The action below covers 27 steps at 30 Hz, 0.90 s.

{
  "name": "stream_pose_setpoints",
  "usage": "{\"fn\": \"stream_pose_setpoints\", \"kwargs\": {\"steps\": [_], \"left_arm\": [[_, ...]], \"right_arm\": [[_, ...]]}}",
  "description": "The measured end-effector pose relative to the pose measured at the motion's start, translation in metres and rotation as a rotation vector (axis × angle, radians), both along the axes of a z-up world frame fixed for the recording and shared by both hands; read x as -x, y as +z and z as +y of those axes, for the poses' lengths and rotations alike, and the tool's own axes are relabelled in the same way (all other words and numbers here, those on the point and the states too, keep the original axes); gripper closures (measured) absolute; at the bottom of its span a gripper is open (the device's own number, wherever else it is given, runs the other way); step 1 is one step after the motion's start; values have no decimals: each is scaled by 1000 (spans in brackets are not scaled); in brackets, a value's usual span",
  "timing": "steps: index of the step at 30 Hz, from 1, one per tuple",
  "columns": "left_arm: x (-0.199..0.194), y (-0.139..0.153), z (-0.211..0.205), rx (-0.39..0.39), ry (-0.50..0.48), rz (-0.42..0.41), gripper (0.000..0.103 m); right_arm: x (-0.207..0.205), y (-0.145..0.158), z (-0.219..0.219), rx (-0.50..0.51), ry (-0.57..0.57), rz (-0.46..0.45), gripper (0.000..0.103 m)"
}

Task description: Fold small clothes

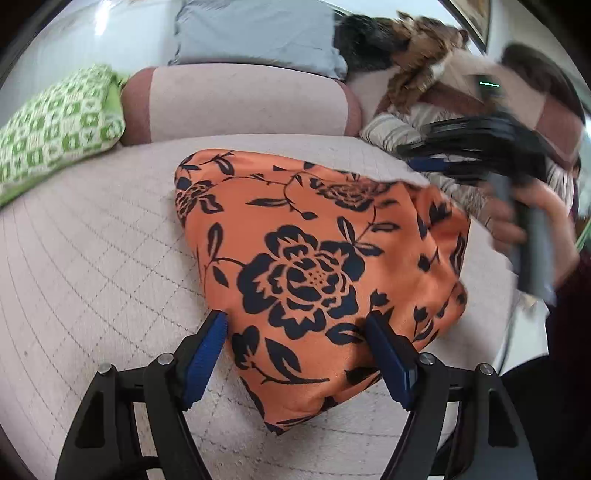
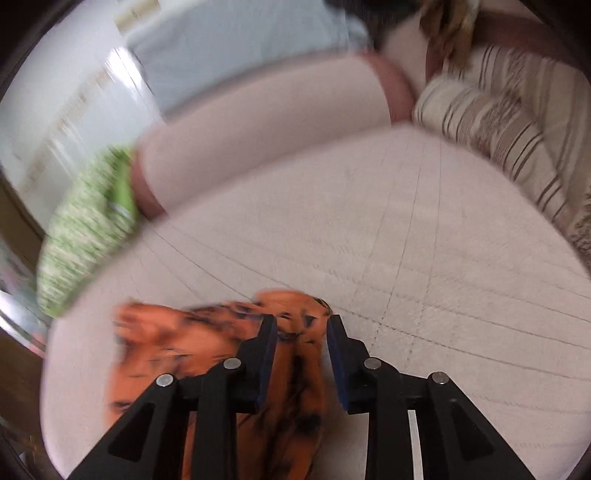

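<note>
An orange garment with a dark blue flower print (image 1: pixel 314 266) lies on the pale quilted sofa seat (image 1: pixel 92 258). My left gripper (image 1: pixel 295 321) is open, its blue pads on either side of the garment's near part, low over it. The right gripper (image 1: pixel 476 147) shows blurred at the upper right of the left wrist view, above the garment's far right edge. In the right wrist view the right gripper (image 2: pixel 301 323) is partly open, with a bunched fold of the orange garment (image 2: pixel 291 369) between and under its fingers. That view is motion-blurred.
A green and white patterned cushion (image 1: pixel 55 133) lies at the left. A pink bolster (image 1: pixel 240 99) runs along the back with a pale blue pillow (image 1: pixel 258 33) behind. A striped cushion (image 2: pixel 498 129) and brown clothes (image 1: pixel 417 55) sit at the right.
</note>
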State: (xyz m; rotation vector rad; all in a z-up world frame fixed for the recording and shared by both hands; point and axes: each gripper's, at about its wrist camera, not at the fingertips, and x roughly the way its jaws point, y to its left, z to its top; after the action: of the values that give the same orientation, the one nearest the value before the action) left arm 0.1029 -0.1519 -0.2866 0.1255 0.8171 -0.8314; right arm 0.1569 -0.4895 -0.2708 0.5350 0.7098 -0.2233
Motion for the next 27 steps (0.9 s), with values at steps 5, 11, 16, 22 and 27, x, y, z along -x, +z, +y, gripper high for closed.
{"fn": "stream_pose_setpoints", "kwargs": {"steps": [5, 11, 16, 22, 27], "left_arm": [[1, 14, 4, 18, 43, -40, 26], [-15, -10, -7, -101, 89, 33, 23], [-27, -21, -3, -67, 83, 139, 22], [-22, -18, -1, -79, 64, 97, 22], [-18, -15, -3, -96, 36, 85, 23]], "right_arm": [[24, 43, 53, 5, 197, -50, 71], [27, -29, 71, -62, 216, 257, 76], [60, -54, 51, -99, 169, 275, 78], [71, -52, 45, -119, 155, 241, 78], [77, -56, 51, -80, 116, 256, 78]]}}
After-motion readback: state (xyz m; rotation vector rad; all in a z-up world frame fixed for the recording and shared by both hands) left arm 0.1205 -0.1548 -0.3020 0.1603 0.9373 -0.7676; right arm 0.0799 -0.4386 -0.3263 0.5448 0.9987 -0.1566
